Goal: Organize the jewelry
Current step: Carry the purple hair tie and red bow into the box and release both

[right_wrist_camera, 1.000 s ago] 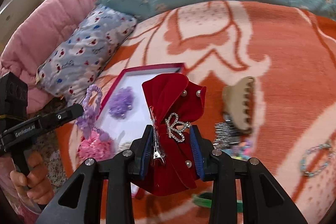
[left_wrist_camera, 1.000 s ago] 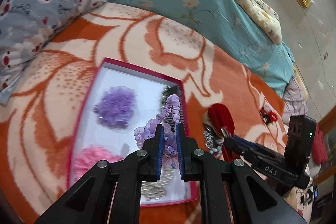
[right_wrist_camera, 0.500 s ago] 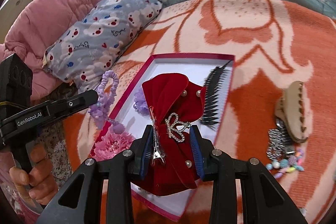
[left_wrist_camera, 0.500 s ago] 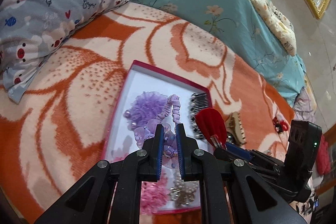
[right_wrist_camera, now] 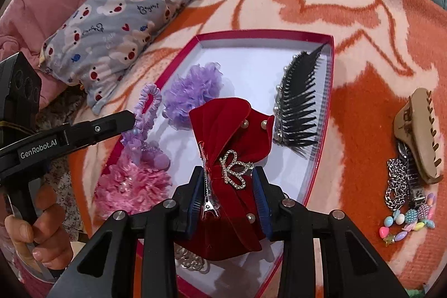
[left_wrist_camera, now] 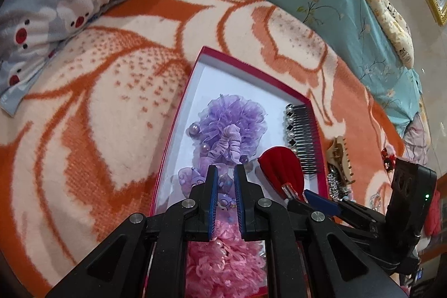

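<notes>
A: What does the left gripper (left_wrist_camera: 225, 183) have?

B: Its jaws are narrow, clamped on a purple scrunchie (left_wrist_camera: 227, 143). The ruffled loop sticks out past the tips, and a translucent purple charm bulges out on the left side of the jaws.

A: And below it?

B: The tray (left_wrist_camera: 178, 113), a shallow white box with a magenta rim. Just ahead of the jaws lies a purple pom (left_wrist_camera: 237, 116); under them, nearer the camera, a pink pom (left_wrist_camera: 223, 264). Ahead and to the right, a black comb (left_wrist_camera: 303, 138) with pearls on its spine lies along the tray's right wall.

A: The right gripper (right_wrist_camera: 229, 186)?

B: Its jaws stand partly apart, closed on a red bow (right_wrist_camera: 223, 130) from both sides. The velvet fans out above the tips and hangs below them. A rhinestone crown sits between the jaws, and a silver clip shows at the left pad.

A: Where is the bow relative to the tray?

B: Over its middle in the right wrist view. The comb (right_wrist_camera: 301, 108) is ahead and right of the jaws, the purple pom (right_wrist_camera: 192, 91) ahead and left, the pink pom (right_wrist_camera: 131, 186) left. A silver piece peeks out beneath the bow; what it is cannot be told.

A: Anything outside the tray?

B: Well right of the right jaws, on the orange blanket (right_wrist_camera: 363, 116), lie a beige claw clip (right_wrist_camera: 421, 130), a silver chain (right_wrist_camera: 395, 186) touching it, and a bead bracelet (right_wrist_camera: 410, 222) just below. At far left a hand (right_wrist_camera: 42, 236) grips the left gripper's handle.
</notes>
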### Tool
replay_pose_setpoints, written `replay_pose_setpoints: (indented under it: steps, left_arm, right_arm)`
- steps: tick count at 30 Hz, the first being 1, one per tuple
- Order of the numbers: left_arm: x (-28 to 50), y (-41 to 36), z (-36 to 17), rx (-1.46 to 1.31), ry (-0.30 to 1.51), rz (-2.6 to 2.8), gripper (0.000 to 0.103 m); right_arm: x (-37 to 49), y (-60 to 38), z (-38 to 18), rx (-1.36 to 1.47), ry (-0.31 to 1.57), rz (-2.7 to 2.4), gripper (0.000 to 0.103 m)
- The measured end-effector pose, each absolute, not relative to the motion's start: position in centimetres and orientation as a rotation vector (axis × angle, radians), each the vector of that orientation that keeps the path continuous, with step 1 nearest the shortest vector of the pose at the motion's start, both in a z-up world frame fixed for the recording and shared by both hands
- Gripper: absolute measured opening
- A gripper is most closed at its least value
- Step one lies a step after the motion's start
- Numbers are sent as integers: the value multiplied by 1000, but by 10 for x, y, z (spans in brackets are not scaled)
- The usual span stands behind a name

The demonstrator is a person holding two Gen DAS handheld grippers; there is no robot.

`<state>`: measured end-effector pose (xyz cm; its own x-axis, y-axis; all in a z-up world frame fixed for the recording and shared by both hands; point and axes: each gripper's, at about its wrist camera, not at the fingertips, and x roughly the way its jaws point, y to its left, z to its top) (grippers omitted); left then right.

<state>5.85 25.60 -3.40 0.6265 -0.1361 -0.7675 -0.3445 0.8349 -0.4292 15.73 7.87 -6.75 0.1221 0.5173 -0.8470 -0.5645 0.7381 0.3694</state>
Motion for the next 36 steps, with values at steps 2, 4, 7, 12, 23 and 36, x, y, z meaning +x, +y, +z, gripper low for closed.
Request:
replay_pose_setpoints:
  steps: [2,4,7,12,23,36]
  left_arm:
    - [61,257,-41,-598,906,125,11]
    - [65,258,-47,-606,909,119,11]
    - [69,256,-49,-596,909,116,11]
    - [68,252,-51,-574,907,115,13]
    - [64,255,-51,-589,904,118,20]
    - [60,256,-52,-603,919,146,44]
  right_arm:
    - [159,79,-70,-41,1222,789,35]
    - [159,79,-70,-42,1221,792,35]
    - [159,81,-70,-46,1221,796,35]
    - [158,81,-69,-43,1223,802,38]
    - [157,79,-66,-28,1228,808,43]
    - [147,63,-44,-50,1180,820,51]
